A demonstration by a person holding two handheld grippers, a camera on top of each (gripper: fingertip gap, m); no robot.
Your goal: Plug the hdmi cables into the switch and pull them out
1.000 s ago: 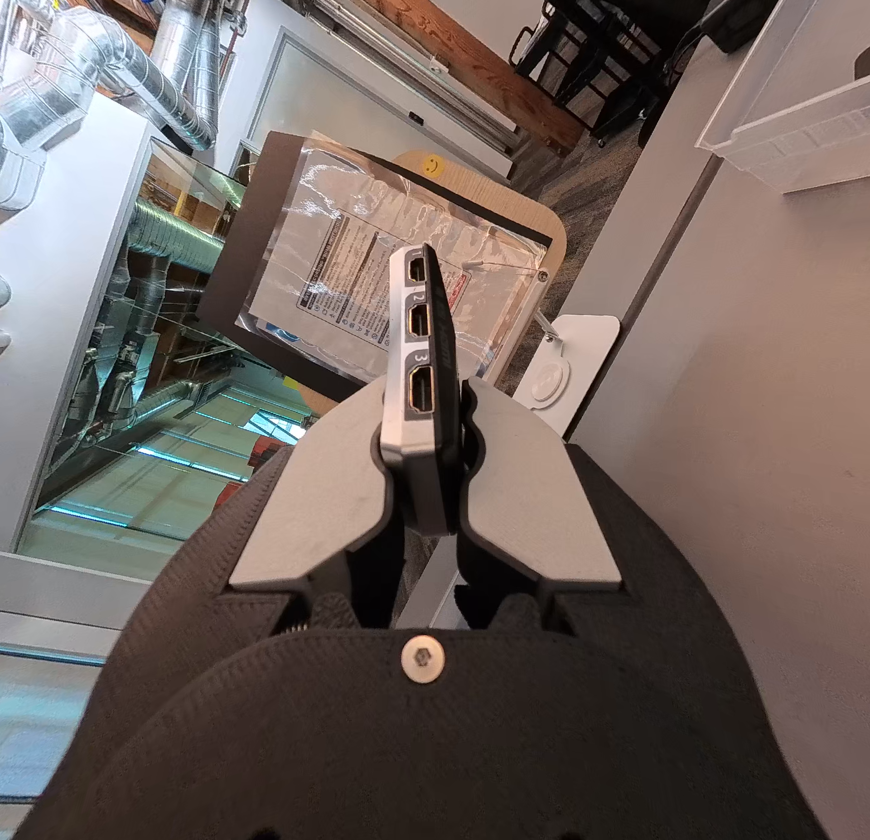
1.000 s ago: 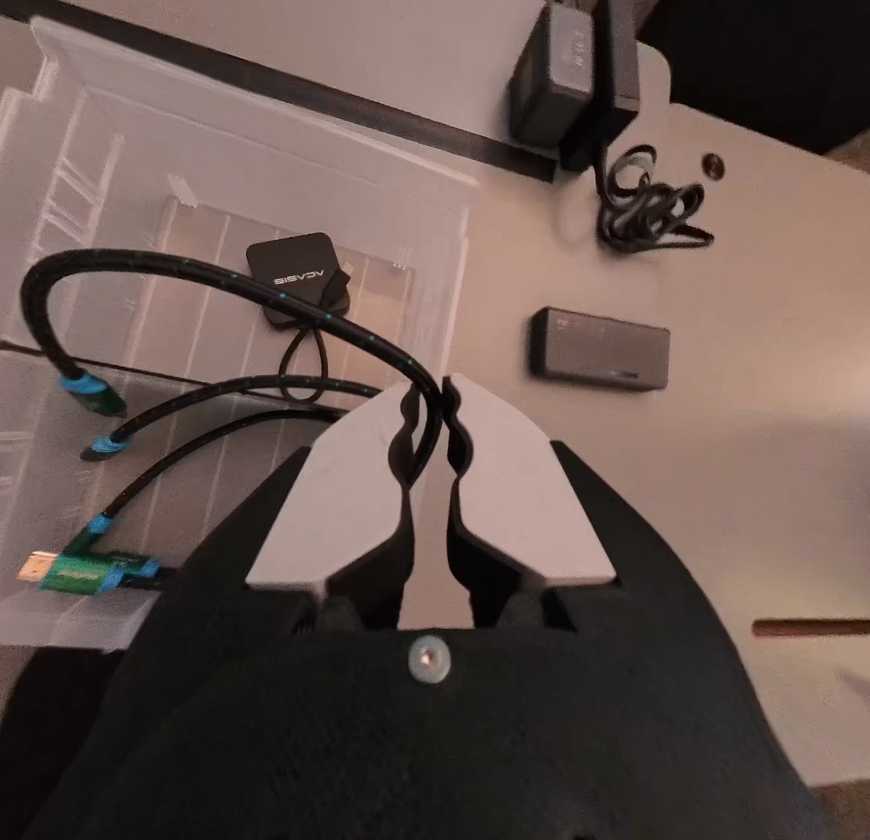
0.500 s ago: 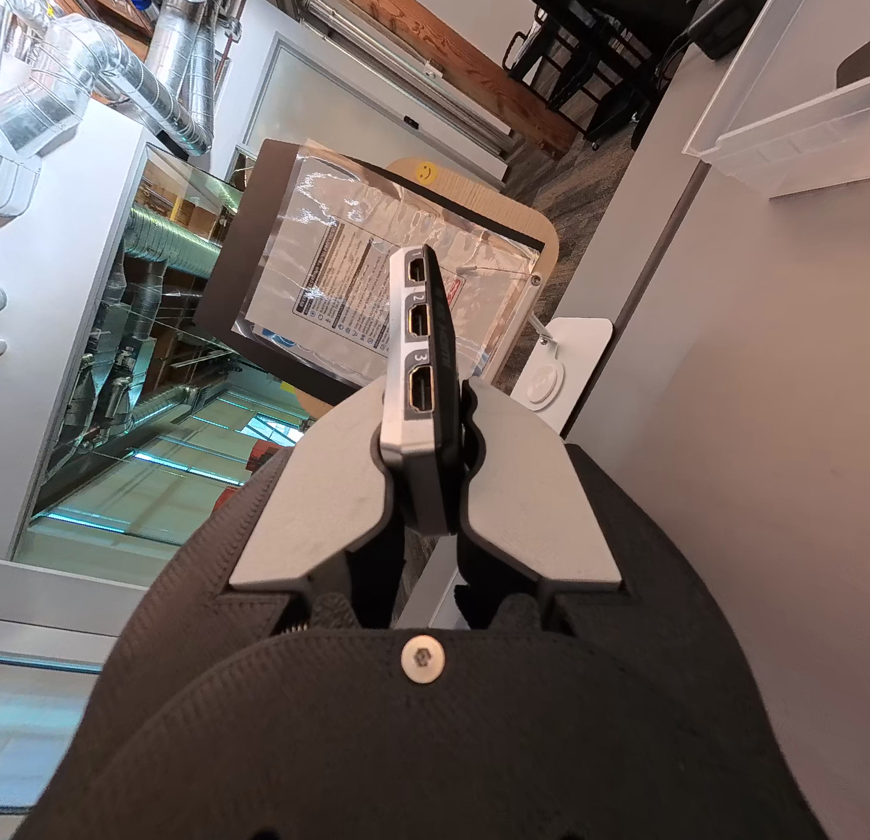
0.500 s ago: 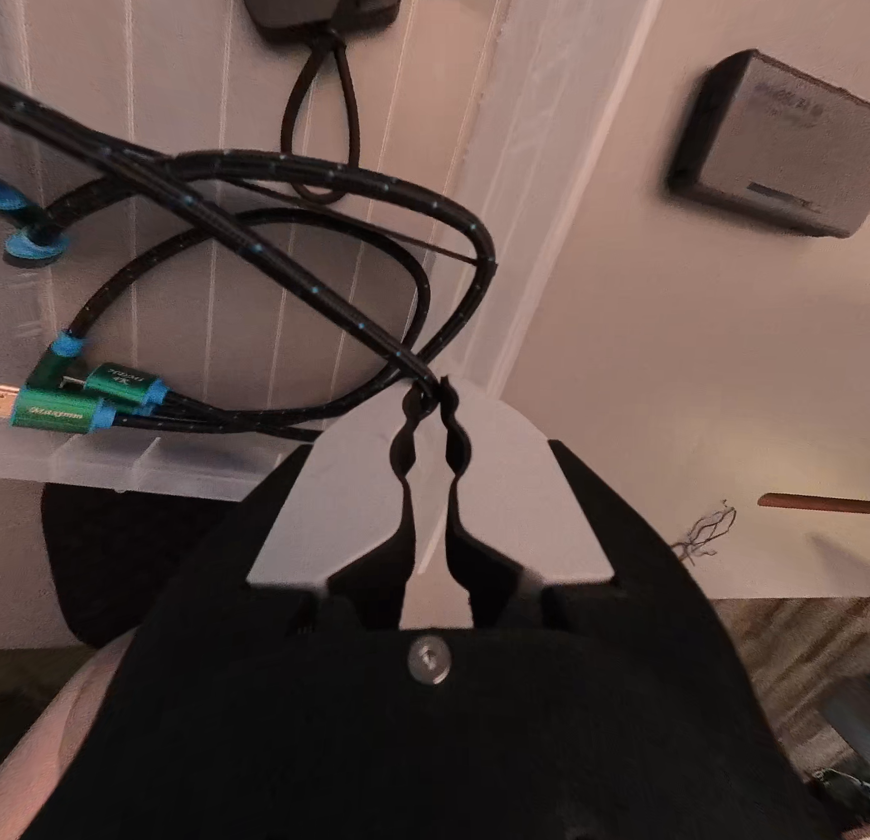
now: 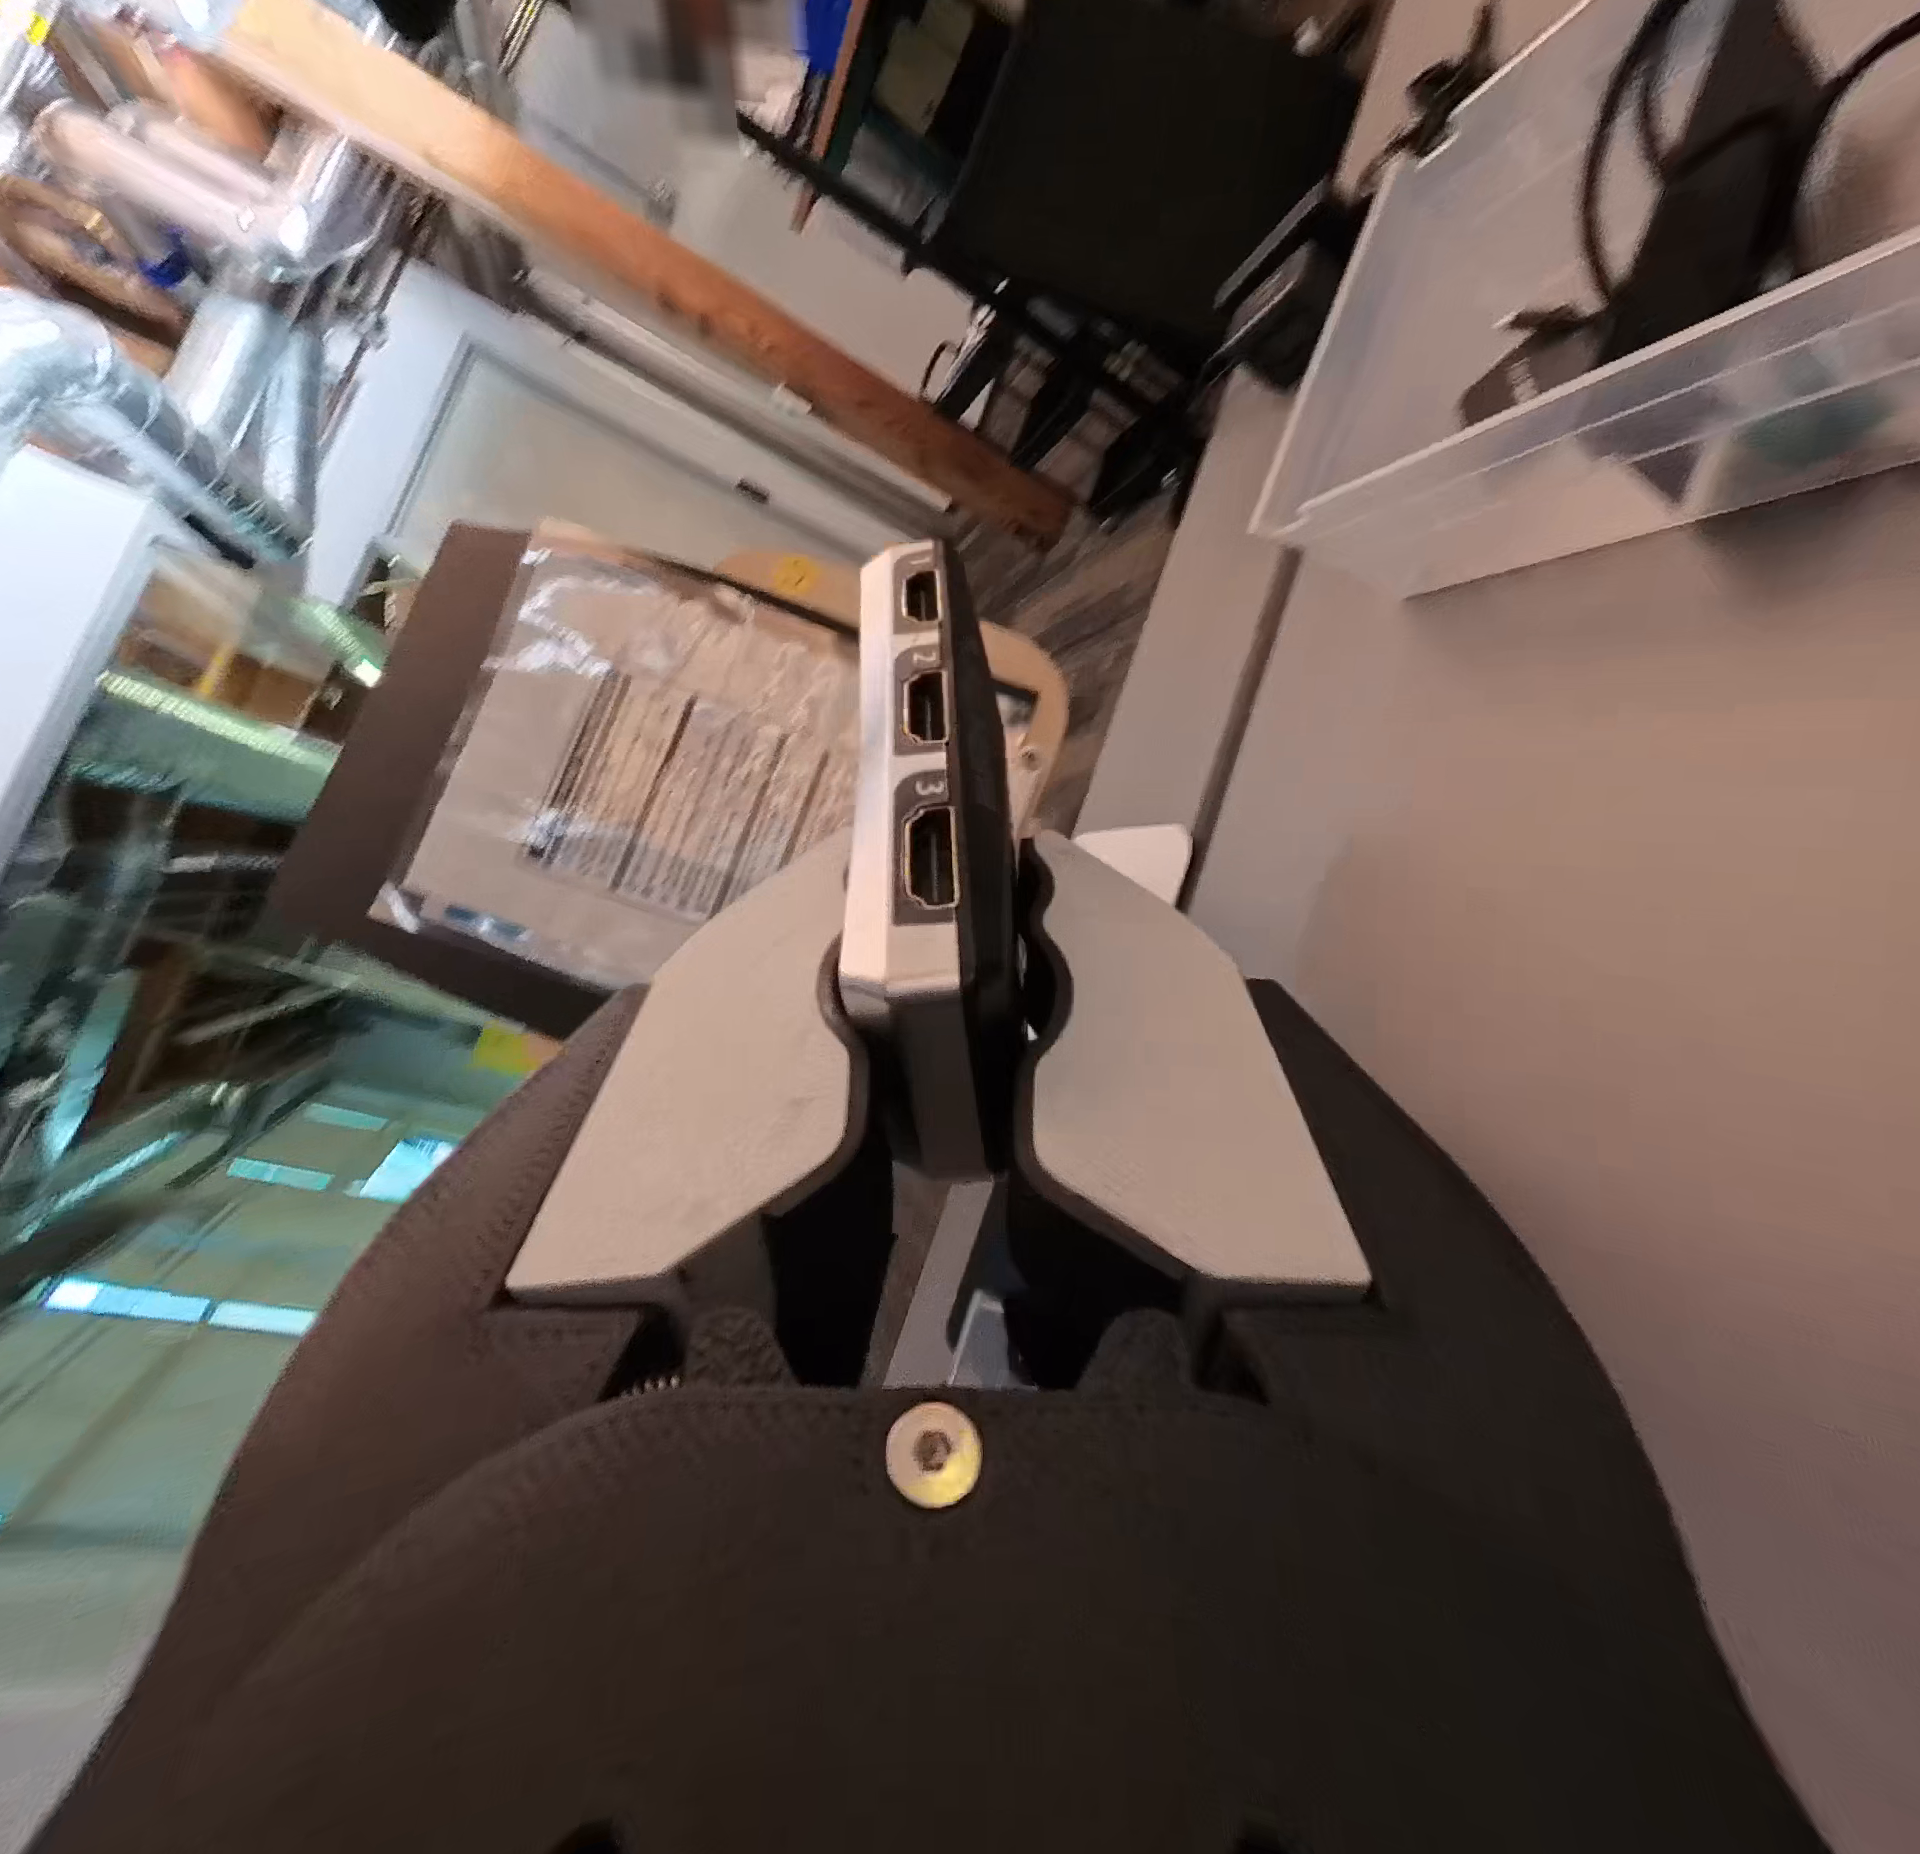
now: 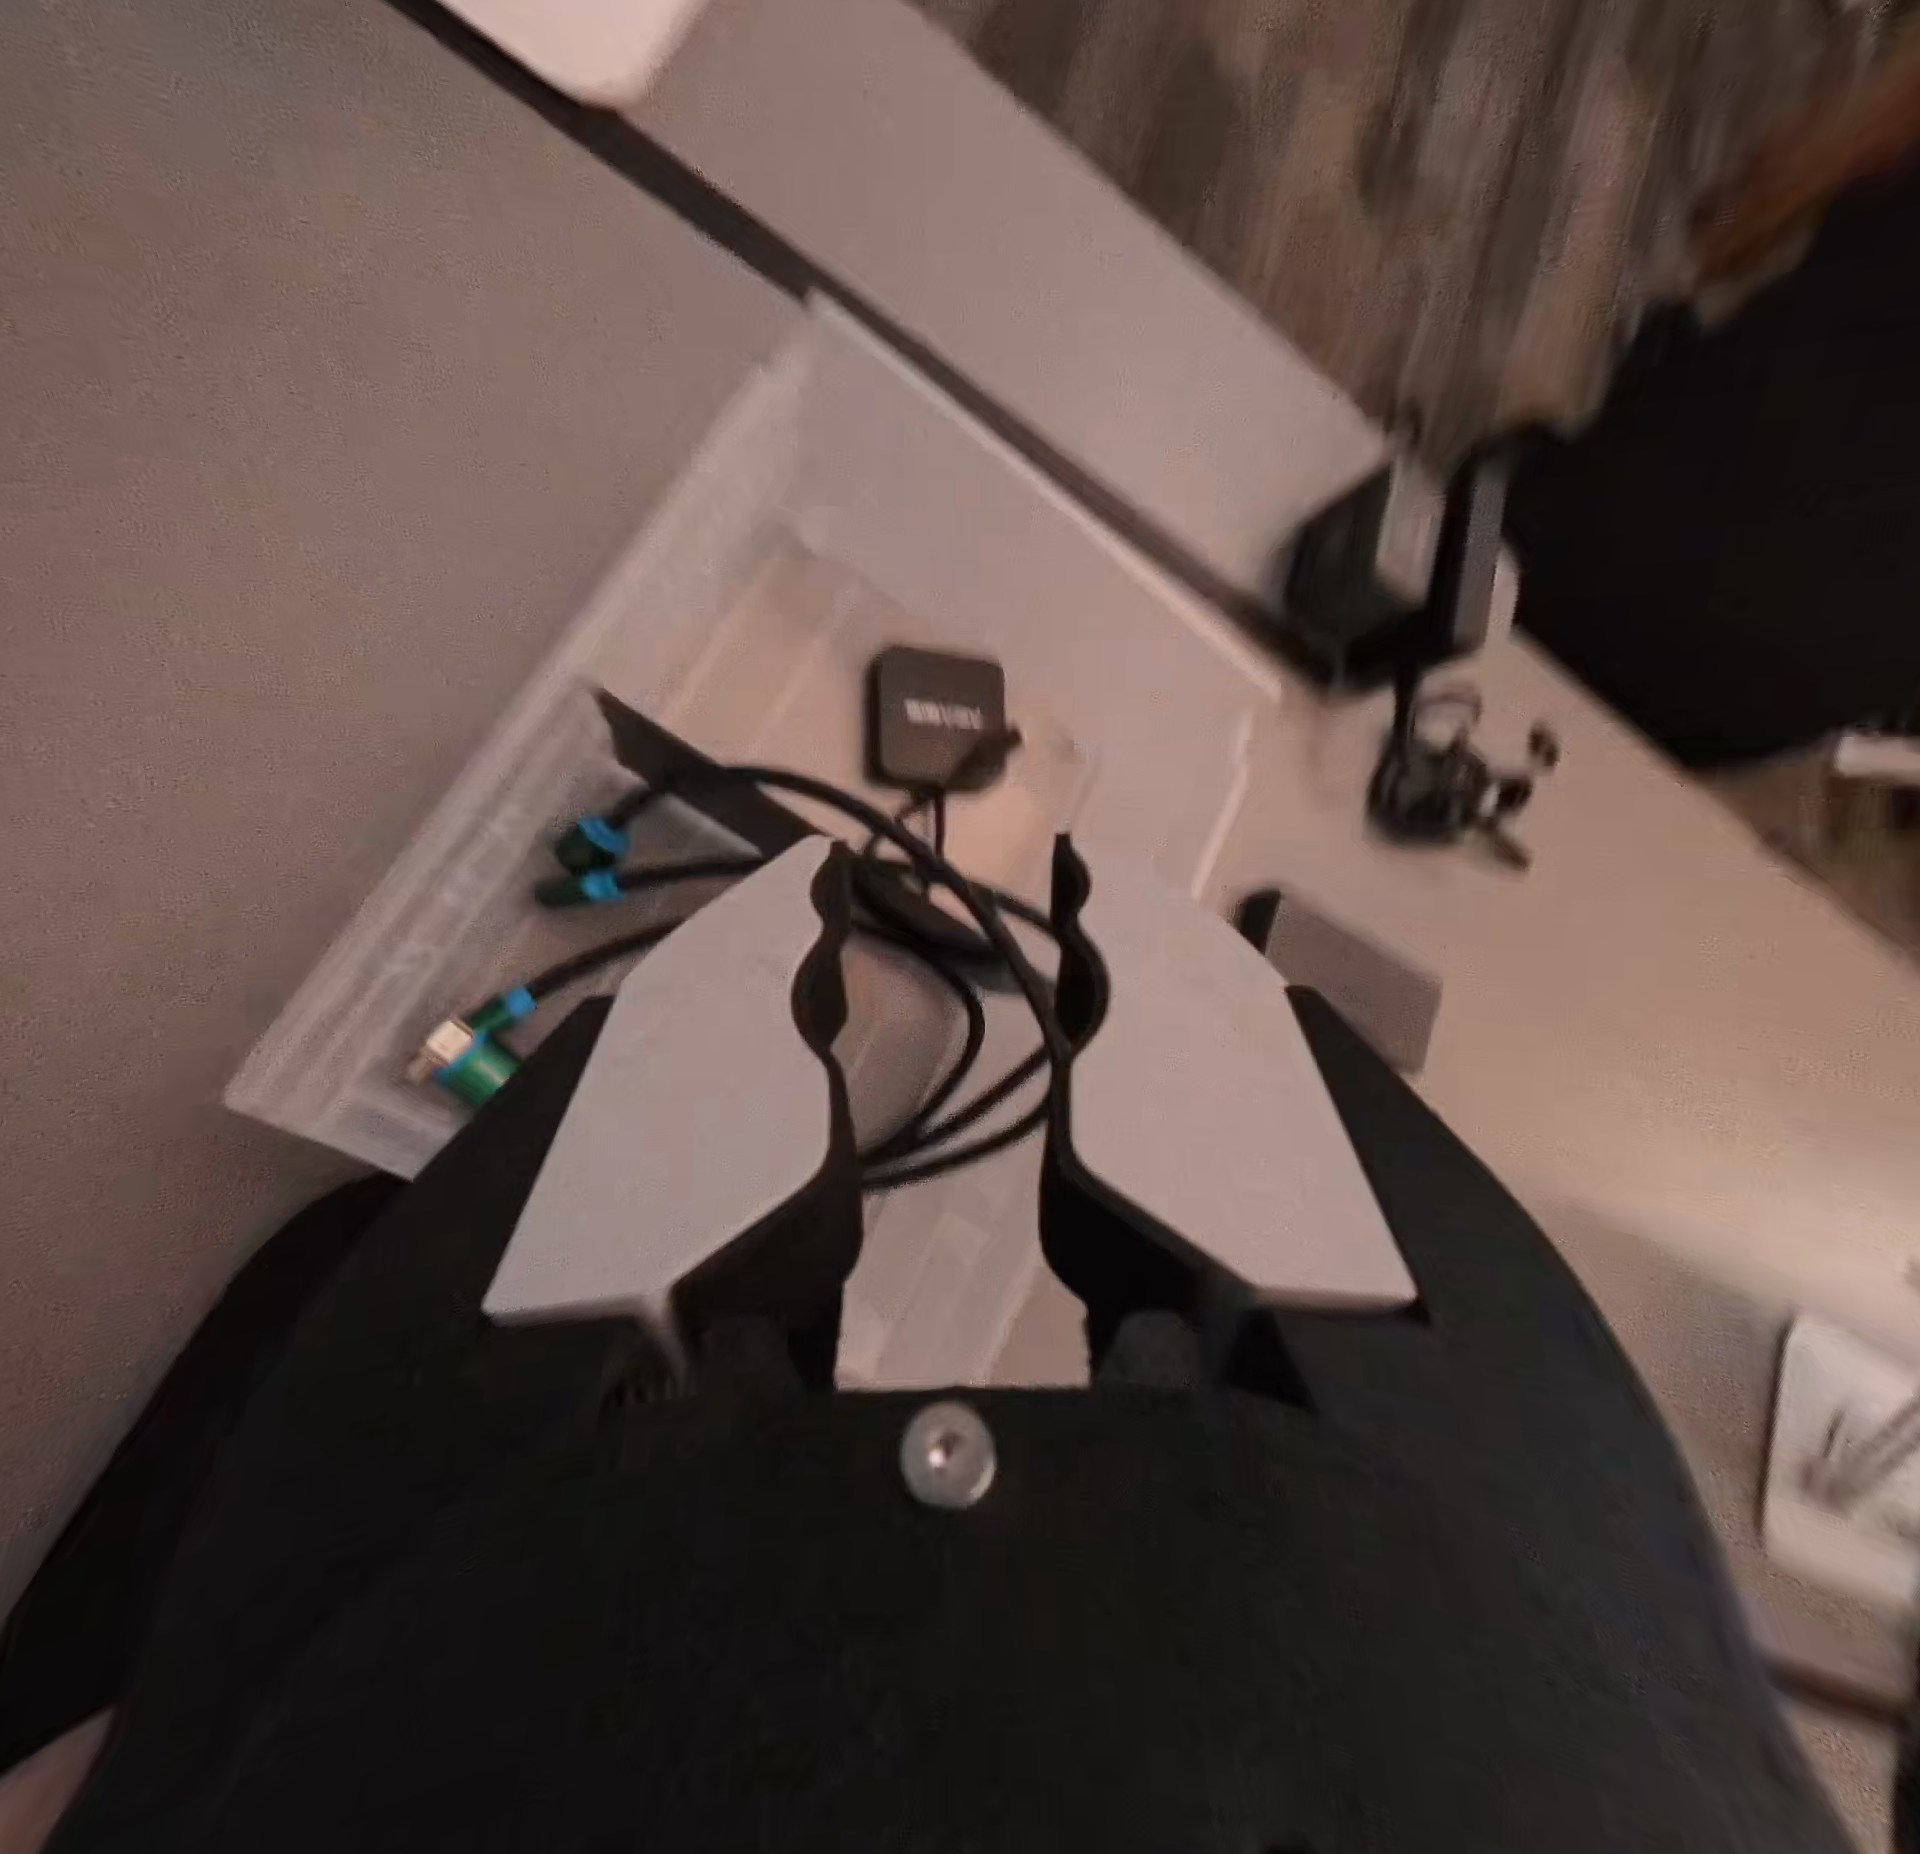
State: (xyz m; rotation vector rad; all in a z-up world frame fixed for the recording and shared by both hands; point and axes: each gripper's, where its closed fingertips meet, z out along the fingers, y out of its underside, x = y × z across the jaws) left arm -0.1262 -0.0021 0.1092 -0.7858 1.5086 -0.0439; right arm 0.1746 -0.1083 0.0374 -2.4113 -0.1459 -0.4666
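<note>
My left gripper (image 5: 935,895) is shut on the HDMI switch (image 5: 914,724), a silver bar with a black face. It stands on edge with three empty ports facing the camera. My right gripper (image 6: 945,854) is open and empty, hovering above a clear plastic tray (image 6: 343,1087). Black braided HDMI cables (image 6: 603,957) lie looped in the tray, with green and blue plugs (image 6: 468,1061) at its near left corner and more plugs (image 6: 582,854) farther along. One cable loop shows between my open fingers, lying below them. The view is blurred.
A black square device (image 6: 935,713) sits in the tray, which also shows in the left wrist view (image 5: 1558,454). A grey box (image 6: 1351,983), a coiled black cord (image 6: 1455,776) and a dark power brick (image 6: 1392,578) lie on the grey table (image 6: 260,454). A board with a plastic bag (image 5: 644,744) stands beyond the switch.
My right gripper let go of the braided cable, opened and pulled back from the tray. The left gripper swung its view towards the tray and still holds the switch.
</note>
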